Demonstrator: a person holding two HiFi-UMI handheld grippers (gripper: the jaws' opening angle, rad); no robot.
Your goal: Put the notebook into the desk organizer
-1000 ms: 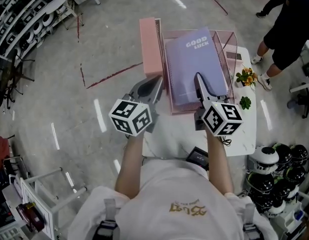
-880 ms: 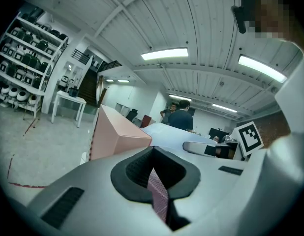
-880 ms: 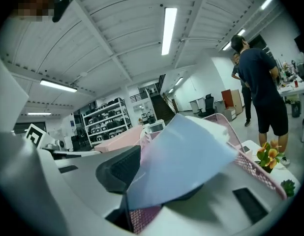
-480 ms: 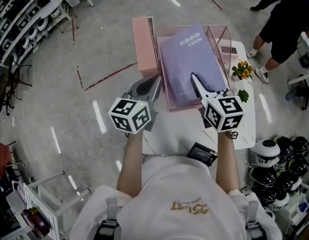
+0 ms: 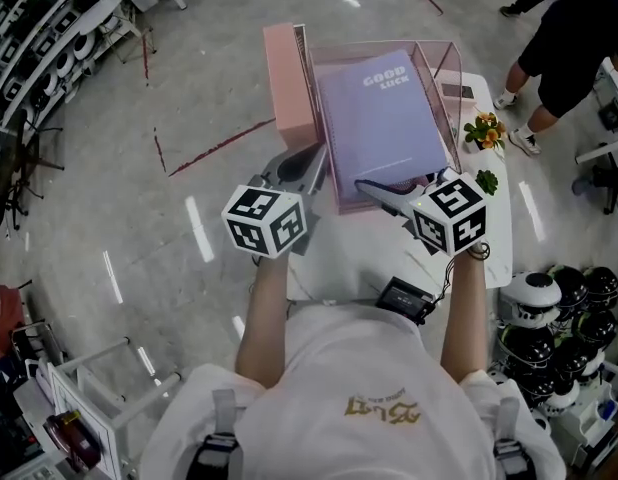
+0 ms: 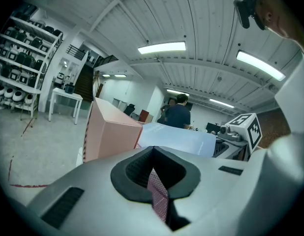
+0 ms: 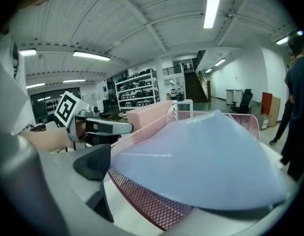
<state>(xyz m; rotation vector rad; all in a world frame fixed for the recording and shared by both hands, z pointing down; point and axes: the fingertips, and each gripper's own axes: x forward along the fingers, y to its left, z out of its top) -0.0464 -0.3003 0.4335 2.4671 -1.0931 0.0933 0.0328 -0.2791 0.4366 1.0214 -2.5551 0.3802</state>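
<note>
Notebook (image 5: 379, 108) lies in the desk organizer (image 5: 289, 88), near corner over its mesh wall (image 7: 142, 200). Left gripper (image 6: 154, 181) pinches that wall (steadying it). Right gripper (image 5: 389, 196) jaws stand spread beside the corner. Risk: a jaw snagging the notebook on withdrawal.

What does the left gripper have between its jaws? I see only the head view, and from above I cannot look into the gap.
Observer: In the left gripper view, the left gripper is shut on a thin strip of pink mesh. It is a wall of the desk organizer.
Operator: Thank you. And is the right gripper closed on the notebook?
Observer: No. In the right gripper view, the jaws of the right gripper stand apart. The notebook shows its broad purple cover between them, not its thin edge, and the organizer's mesh is visible under its near edge.
</note>
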